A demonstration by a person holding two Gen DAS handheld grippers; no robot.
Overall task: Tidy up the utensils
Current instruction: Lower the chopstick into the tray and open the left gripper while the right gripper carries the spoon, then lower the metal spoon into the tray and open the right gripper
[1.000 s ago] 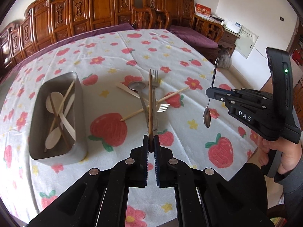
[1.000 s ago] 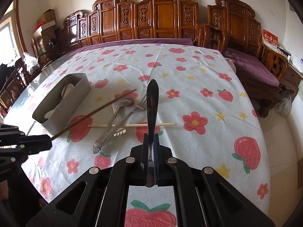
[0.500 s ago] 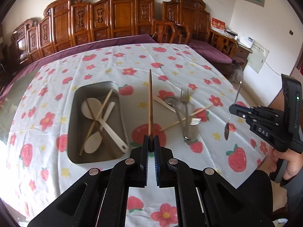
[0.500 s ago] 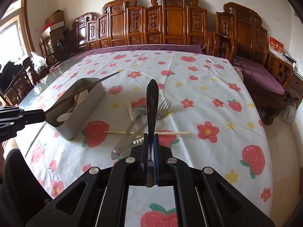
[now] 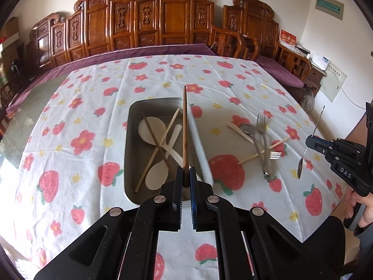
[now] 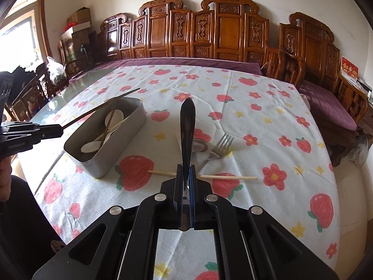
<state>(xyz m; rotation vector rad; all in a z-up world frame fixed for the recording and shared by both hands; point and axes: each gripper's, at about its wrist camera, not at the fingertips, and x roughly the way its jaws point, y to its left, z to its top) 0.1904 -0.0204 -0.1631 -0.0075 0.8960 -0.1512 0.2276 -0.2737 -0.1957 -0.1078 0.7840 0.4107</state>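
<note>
Tablecloth (image 5: pixel 81 107): chopstick (image 5: pixel 185 126) now over tin (image 5: pixel 130 144)

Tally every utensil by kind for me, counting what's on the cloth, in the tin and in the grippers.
Chopsticks: 4
Metal spoons: 2
Forks: 2
White spoons: 2
Pale flat piece, kind unclear: 1
Total: 11

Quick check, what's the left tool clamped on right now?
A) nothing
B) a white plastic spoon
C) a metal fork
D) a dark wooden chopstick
D: the left tool is shut on a dark wooden chopstick that sticks out over the metal bin; the forks lie on the tablecloth.
</note>
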